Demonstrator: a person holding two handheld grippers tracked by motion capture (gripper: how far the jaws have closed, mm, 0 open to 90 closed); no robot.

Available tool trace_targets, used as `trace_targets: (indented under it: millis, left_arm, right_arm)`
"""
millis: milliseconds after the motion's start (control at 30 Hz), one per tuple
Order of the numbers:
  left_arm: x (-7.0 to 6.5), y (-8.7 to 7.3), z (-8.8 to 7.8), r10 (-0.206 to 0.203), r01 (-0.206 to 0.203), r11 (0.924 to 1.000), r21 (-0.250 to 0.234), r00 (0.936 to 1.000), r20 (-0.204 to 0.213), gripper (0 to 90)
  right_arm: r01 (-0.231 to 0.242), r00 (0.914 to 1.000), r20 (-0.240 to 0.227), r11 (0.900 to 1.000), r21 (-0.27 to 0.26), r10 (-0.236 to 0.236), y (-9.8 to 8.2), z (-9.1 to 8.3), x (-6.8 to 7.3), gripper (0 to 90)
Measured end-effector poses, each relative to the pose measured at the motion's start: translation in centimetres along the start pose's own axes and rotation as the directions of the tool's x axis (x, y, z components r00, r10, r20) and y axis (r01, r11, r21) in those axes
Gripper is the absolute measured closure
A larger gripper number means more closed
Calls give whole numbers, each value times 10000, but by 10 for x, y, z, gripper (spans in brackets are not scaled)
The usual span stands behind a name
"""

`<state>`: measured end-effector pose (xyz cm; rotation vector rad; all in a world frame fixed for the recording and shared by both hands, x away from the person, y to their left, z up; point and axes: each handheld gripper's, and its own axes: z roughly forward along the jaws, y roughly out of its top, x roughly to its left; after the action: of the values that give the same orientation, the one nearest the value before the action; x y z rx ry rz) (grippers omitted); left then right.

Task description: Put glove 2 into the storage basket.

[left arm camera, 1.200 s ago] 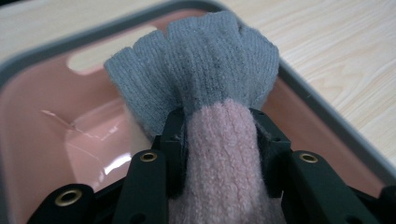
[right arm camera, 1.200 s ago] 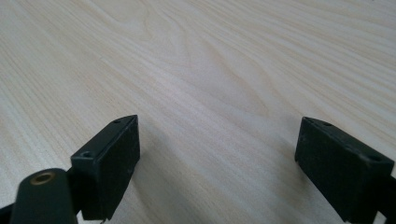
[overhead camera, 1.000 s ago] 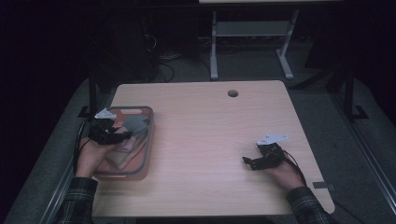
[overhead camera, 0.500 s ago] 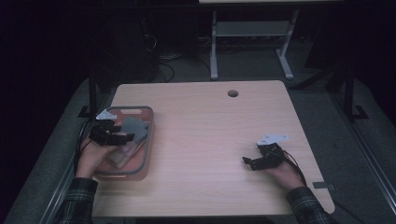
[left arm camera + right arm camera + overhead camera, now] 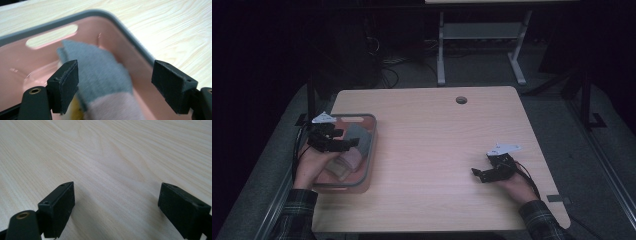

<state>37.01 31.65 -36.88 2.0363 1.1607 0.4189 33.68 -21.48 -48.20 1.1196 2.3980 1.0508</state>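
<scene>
- A folded grey-and-pink cloth (image 5: 105, 82) is seen lying inside the pink bin (image 5: 368, 150), which stands at the left side of the table (image 5: 432, 150), close to its left edge.
- In the left gripper view the cloth's long axis is seen running away from the jaws toward the bin's far wall with its slot handle (image 5: 51, 38); the grey end lies farther off, the pink end nearer.
- The cloth is found directly ahead of and just below the left gripper (image 5: 115, 85), between its spread jaws. The left pad (image 5: 65, 82) stands at the cloth's edge; whether it touches cannot be told. The right pad is clearly apart from it.
- The left gripper's jaws have just been opening and are now wide; the cloth lies between them, apparently released into the bin.
- The left hand (image 5: 312, 167) is by far the nearer to the cloth.
- The right gripper (image 5: 493, 169) is seen resting well apart on the right of the table, its jaws wide open over bare wood, with nothing held.
</scene>
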Motion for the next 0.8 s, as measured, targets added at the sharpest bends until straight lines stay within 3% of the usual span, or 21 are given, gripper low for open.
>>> trace_targets:
  millis: [400,800]
  left_arm:
    - [-36,24,12,426,-392,9985,-387,9949,910,211]
    - [-85,32,20,885,-733,9936,-860,9780,1891,211]
  right_arm:
    - [36,10000,-45,10000,-25,-36,-1,-1,0,136]
    - [10,10000,-63,10000,6,-10,-1,-1,1,136]
